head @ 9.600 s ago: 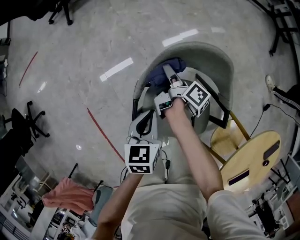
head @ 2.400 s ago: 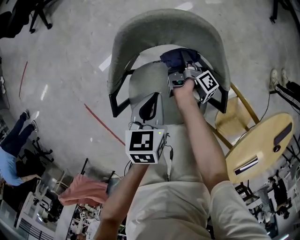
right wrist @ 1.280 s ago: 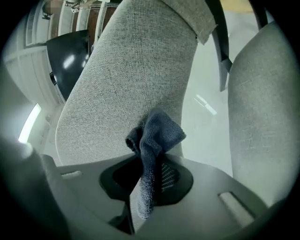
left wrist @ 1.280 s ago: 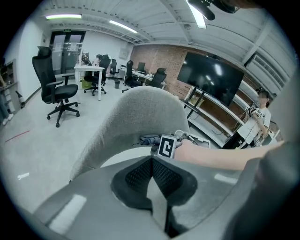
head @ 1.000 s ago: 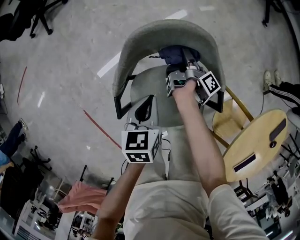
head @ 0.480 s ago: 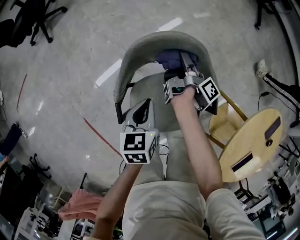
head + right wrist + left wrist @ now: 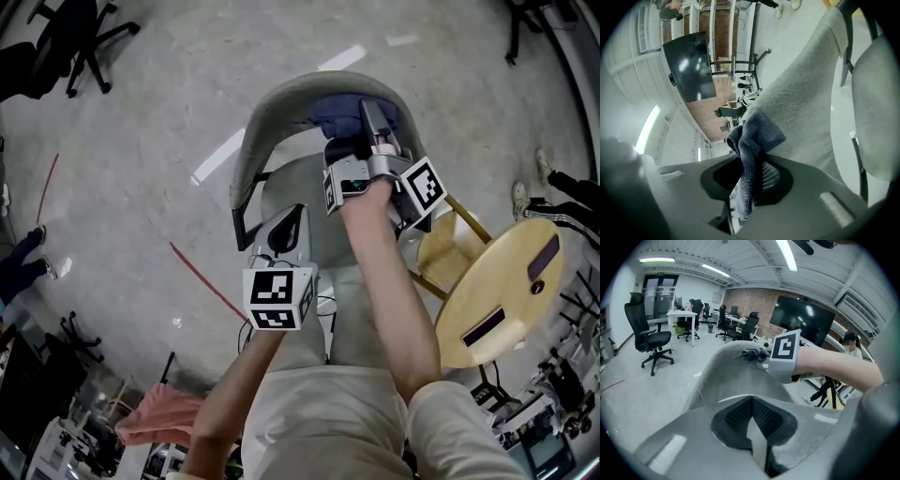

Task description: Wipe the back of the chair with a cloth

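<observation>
Blue cloth [image 7: 339,114] is pinched in the closed jaws of the right hand-held gripper [image 7: 373,124] and lies against the inner face of the grey chair back [image 7: 281,108], far right, probably to rub it. Nearer, the left hand-held gripper [image 7: 287,225] hangs over the seat [image 7: 314,192], jaws together, empty. One cloth, one chair, two grippers.

The floor [image 7: 131,141] is polished grey concrete, streaked with pale reflections of the lamps and crossed by a thin red line [image 7: 202,277]. A round wooden table [image 7: 497,300] stands at the right, a wooden stool [image 7: 450,248] just beside it. Black office chairs [image 7: 649,336] stand near a white desk [image 7: 683,314]. Beyond, a brick wall [image 7: 759,305] carries a large dark screen [image 7: 806,322], and strip lights [image 7: 786,254] run along the white ceiling [image 7: 740,258].
</observation>
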`<move>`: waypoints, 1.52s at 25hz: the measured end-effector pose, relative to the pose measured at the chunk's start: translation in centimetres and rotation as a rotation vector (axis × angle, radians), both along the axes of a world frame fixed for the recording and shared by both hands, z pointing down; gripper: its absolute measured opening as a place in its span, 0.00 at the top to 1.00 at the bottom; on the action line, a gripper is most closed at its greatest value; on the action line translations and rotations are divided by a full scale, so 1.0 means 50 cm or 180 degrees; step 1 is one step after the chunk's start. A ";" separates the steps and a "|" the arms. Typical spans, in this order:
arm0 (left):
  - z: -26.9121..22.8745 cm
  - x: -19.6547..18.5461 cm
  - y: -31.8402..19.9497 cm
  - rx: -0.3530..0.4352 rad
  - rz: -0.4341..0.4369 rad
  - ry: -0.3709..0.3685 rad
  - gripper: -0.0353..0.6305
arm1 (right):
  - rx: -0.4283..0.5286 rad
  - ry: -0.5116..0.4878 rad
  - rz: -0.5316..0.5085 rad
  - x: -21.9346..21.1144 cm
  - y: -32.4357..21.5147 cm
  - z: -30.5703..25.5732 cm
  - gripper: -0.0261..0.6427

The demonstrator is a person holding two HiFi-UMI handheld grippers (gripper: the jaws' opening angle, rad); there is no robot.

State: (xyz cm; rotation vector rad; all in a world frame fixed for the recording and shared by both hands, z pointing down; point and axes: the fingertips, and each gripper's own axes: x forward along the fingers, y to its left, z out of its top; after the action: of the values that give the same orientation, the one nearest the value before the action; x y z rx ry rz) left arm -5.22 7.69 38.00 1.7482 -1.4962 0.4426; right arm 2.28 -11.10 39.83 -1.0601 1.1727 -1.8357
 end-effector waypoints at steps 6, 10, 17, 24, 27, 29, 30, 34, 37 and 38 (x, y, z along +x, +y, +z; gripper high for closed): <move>0.006 0.013 0.010 -0.0006 0.0022 0.0019 0.95 | 0.0210 -0.0082 -0.0047 -0.003 -0.008 -0.059 0.84; 0.011 0.025 0.011 -0.0006 0.0072 0.0015 0.95 | 0.0322 -0.0102 -0.0048 0.015 -0.004 -0.087 0.84; 0.016 0.060 0.012 0.0004 0.0104 -0.0006 0.95 | 0.0196 -0.0022 -0.0032 0.088 0.059 -0.033 0.84; 0.037 0.071 0.022 -0.0024 0.0084 -0.0035 0.95 | 0.0008 -0.0013 -0.0040 0.105 0.107 0.049 0.84; 0.051 0.081 0.028 -0.0060 0.0072 -0.0047 0.95 | -0.0064 0.0016 -0.0089 0.105 0.115 0.086 0.84; 0.057 0.088 0.028 -0.0072 0.0057 -0.0048 0.95 | -0.0119 0.0064 -0.0146 0.101 0.116 0.114 0.84; 0.059 0.092 0.030 -0.0087 0.0044 -0.0040 0.95 | -0.0147 0.0078 -0.0171 0.100 0.117 0.130 0.84; 0.068 0.102 0.034 -0.0120 0.0011 -0.0026 0.95 | -0.0291 0.0158 -0.0193 0.106 0.124 0.193 0.84; 0.071 0.105 0.037 -0.0136 -0.0005 -0.0033 0.95 | -0.0401 0.0216 -0.0232 0.110 0.130 0.235 0.84; 0.072 0.106 0.037 -0.0140 -0.0006 -0.0038 0.95 | -0.0434 0.0224 -0.0258 0.110 0.131 0.247 0.84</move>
State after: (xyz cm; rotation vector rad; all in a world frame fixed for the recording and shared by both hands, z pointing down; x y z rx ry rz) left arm 0.06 9.56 41.61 1.7126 -1.4855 0.4824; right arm 7.79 -4.56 52.20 -1.1772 1.1598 -1.9792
